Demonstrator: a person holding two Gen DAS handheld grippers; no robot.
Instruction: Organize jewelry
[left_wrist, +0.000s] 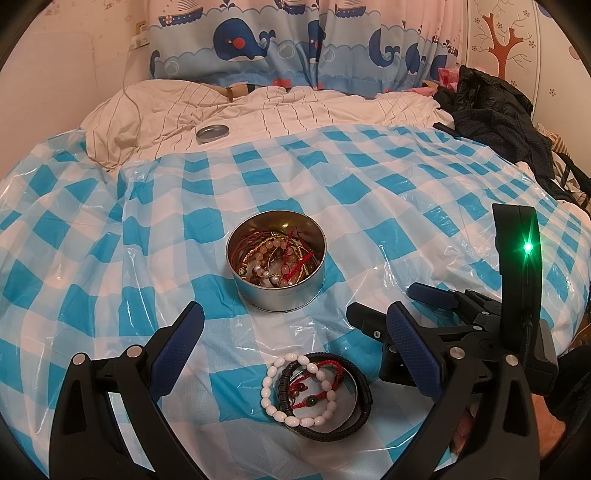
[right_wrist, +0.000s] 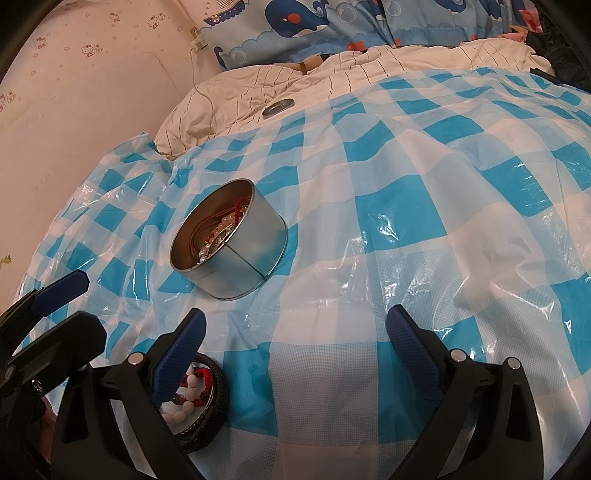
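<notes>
Over the blue-checked plastic sheet (left_wrist: 369, 192), left gripper (left_wrist: 295, 332) spread wide, nothing between its pads. Just ahead of it, round metal tin (left_wrist: 277, 291) standing upright, loaded with tangled beads and red cords. Nearer than the tin, a small heap: white bead bracelet (left_wrist: 295, 387) lying across a black braided bracelet (left_wrist: 332, 428), red cord bracelet (left_wrist: 314, 391) inside the ring. Far beyond the tin, tin lid (left_wrist: 212, 133) on the striped bedding. Right of the tin, right gripper (right_wrist: 295, 332) also spread wide, holding nothing.
</notes>
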